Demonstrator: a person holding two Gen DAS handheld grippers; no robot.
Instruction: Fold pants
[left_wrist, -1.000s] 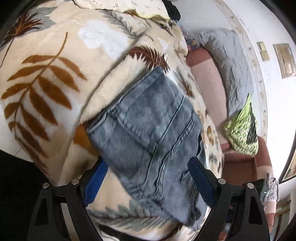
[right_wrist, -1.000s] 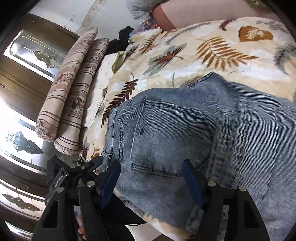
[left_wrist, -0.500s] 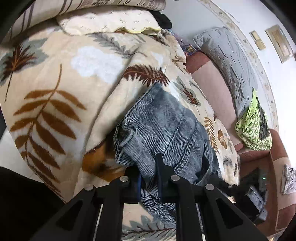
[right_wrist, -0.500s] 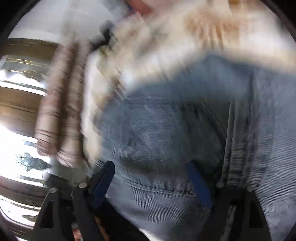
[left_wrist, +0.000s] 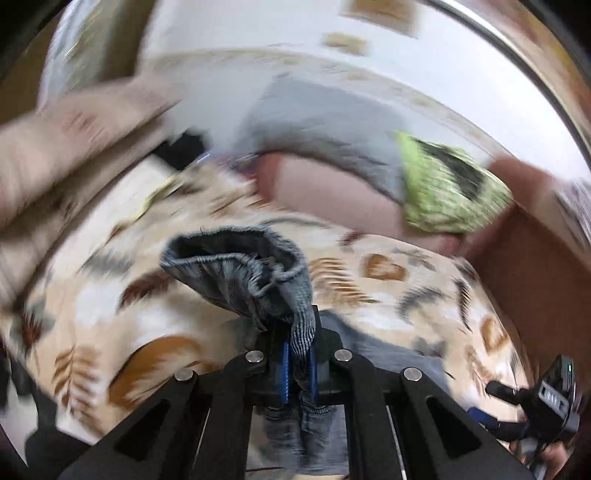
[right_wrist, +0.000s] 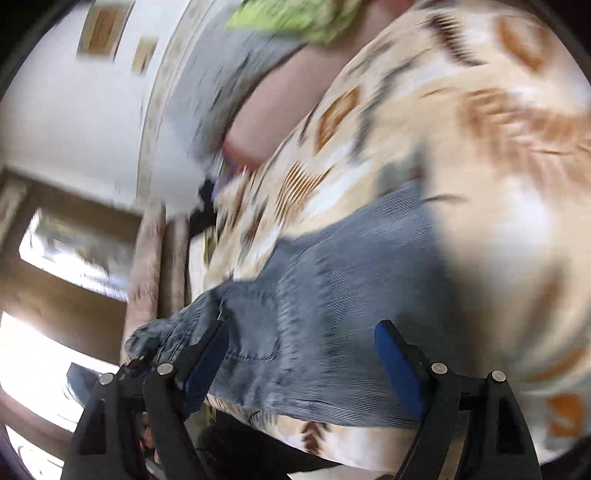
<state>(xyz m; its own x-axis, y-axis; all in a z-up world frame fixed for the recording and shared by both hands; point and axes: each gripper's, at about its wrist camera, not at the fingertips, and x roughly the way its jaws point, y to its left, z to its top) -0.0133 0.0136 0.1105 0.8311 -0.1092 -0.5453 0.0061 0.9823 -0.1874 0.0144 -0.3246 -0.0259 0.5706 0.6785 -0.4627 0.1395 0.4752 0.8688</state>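
Two grippers over one pair of pants, both views smeared by blur. Left gripper (left_wrist: 297, 363) pressed together on a bunched fold of the pants (left_wrist: 258, 280), blue pads pinching the denim, jaws only just finished closing with the cloth between them. Raised part of the denim arched up in front of the jaws, open hem or waist end curled toward the far side, clear of the blanket (left_wrist: 388, 306) beneath. More denim trailing down under the jaws and flat across the near edge of the bed.

Right gripper (right_wrist: 301, 363) spread wide, jaws widened within the last second and now steady, blue pads on either side of the denim (right_wrist: 332, 295) without pressing it. Cannot tell whether the left pad brushes the cloth; nothing held there. Denim stretched along the near edge of the leaf-patterned blanket (right_wrist: 480, 147), a pocket seam visible between the fingers, one crumpled end hanging off the bed's edge at lower left.

Beyond the far edge of the bed: pink cushion (left_wrist: 332, 192), grey cloth (left_wrist: 325, 125), green patterned cloth (left_wrist: 447, 192). Striped bolsters (left_wrist: 74, 140) at the left end. Right gripper's black body (left_wrist: 546, 398) showing at the lower right corner of the left view.
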